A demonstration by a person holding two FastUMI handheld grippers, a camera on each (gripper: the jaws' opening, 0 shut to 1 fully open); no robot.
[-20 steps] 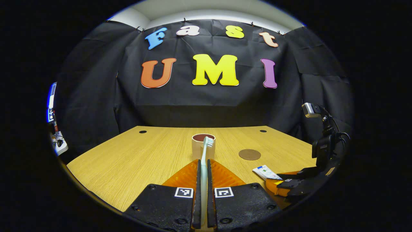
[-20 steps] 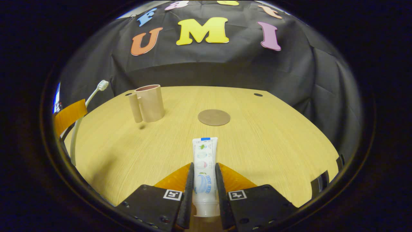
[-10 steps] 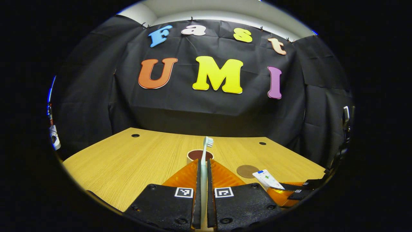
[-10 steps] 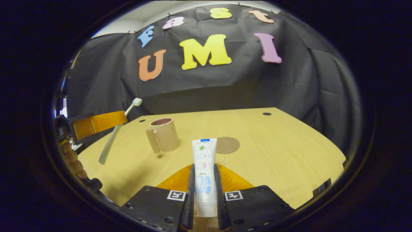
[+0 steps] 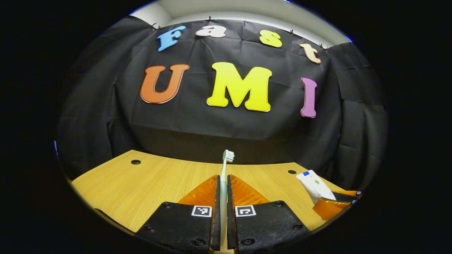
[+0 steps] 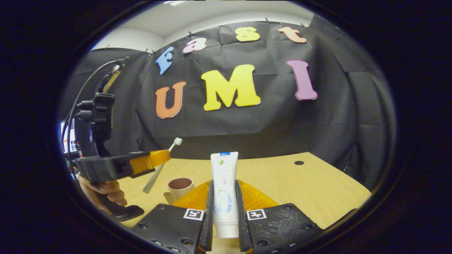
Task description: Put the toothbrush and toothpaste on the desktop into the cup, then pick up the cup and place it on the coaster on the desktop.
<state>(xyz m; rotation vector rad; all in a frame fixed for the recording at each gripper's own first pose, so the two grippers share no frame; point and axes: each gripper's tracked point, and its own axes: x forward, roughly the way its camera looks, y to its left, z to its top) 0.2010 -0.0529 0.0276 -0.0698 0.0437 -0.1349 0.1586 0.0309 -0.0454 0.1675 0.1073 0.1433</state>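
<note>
Above the bench point(image 5: 148, 183) my left gripper point(image 5: 222, 183) has its jaws clenched on the toothbrush point(image 5: 226, 165), bristles at 12 o'clock. My right gripper point(image 6: 223, 197) grasps the toothpaste point(image 6: 224, 176); its print is too small to read. The cup point(image 6: 180, 187) stands at 9 o'clock, partly hidden.
</note>
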